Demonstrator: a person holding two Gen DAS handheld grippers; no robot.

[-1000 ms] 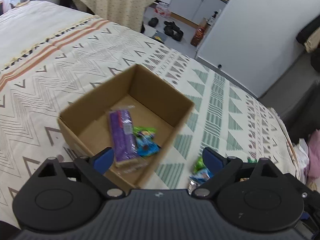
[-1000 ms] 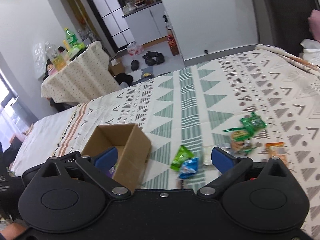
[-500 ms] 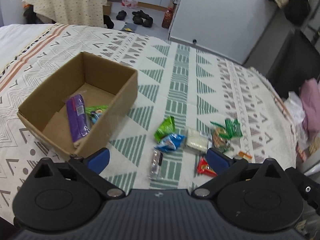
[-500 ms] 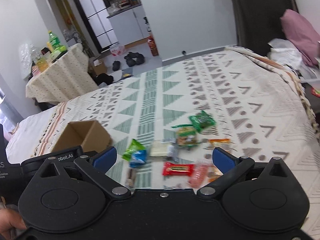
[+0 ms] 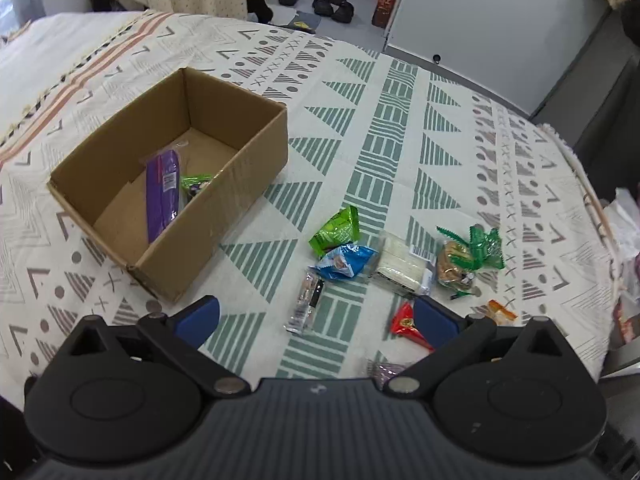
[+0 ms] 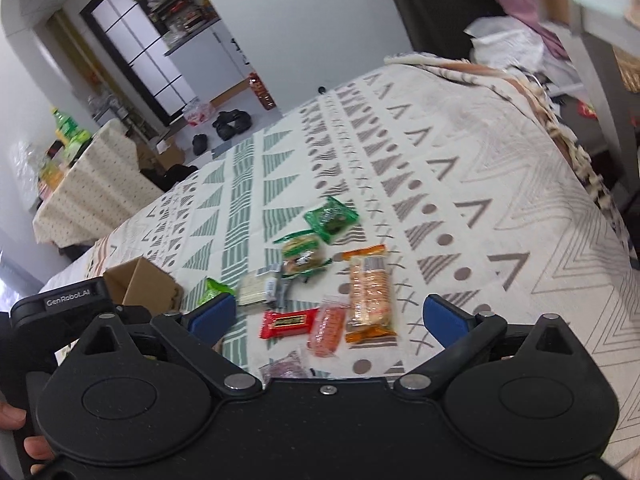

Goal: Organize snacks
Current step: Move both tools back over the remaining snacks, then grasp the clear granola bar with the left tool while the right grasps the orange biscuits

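An open cardboard box [image 5: 240, 168] sits on the patterned bedspread with a purple packet [image 5: 162, 194] and a green packet [image 5: 196, 183] inside. To its right lies a loose pile of snacks: green bag [image 5: 338, 232], blue bag [image 5: 346, 262], white wafer pack [image 5: 402, 266], clear bar [image 5: 306, 302]. My left gripper [image 5: 316, 318] hangs open above the clear bar, holding nothing. My right gripper [image 6: 328, 318] hovers over a red bar [image 6: 289, 323], a pink packet [image 6: 326, 330] and an orange cracker pack [image 6: 369, 294]. Its jaws are closing, wide apart, pressing on nothing.
The bedspread [image 6: 500, 200] drops off at the right edge beside a chair with clothes [image 6: 516, 36]. A cloth-covered table [image 6: 92, 184] with bottles stands beyond the bed. The left gripper's body [image 6: 60, 304] and a person's fingers [image 6: 16, 416] show at lower left.
Both views have swung from the box toward the snack pile; the box now lies further left. The right gripper has come lower and closer to the red, pink and orange packets.
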